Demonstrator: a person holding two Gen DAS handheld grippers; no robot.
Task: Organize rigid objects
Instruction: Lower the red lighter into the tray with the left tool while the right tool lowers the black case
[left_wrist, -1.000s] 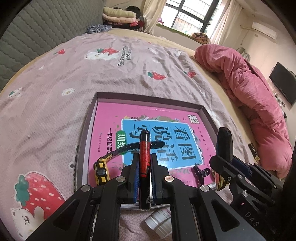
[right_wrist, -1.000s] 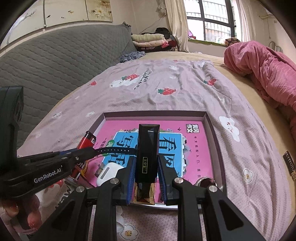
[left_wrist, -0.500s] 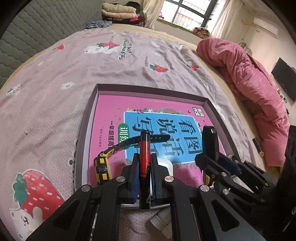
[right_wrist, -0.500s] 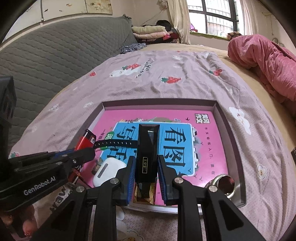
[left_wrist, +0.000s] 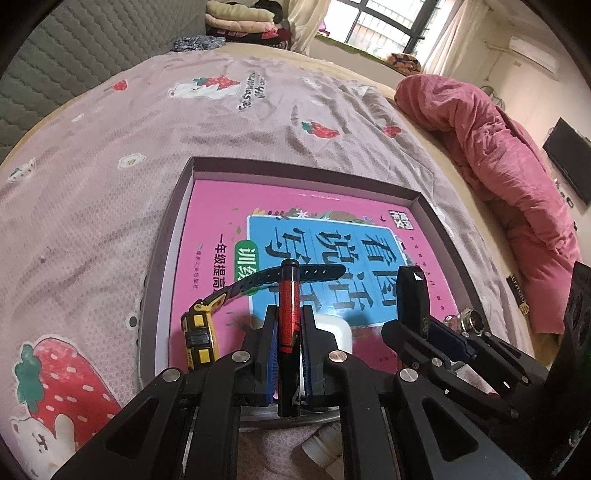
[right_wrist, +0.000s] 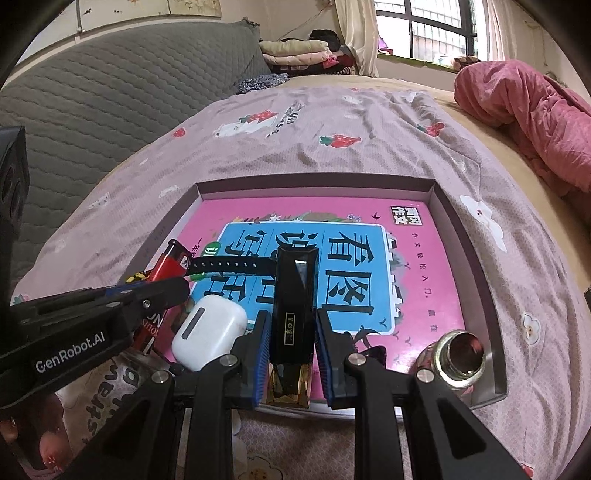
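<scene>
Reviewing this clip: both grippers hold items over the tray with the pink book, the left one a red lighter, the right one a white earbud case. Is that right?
Not quite. The right gripper is shut on a black rectangular case, not the white earbud case, which lies in the tray beside it, as the right wrist view shows. The left gripper does hold the red lighter over the pink book.

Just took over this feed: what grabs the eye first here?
The bright pink book filling the shallow tray on the bed. Over its near edge, the left gripper clamps a red lighter and the right gripper a black case, beside a white earbud case.
</scene>
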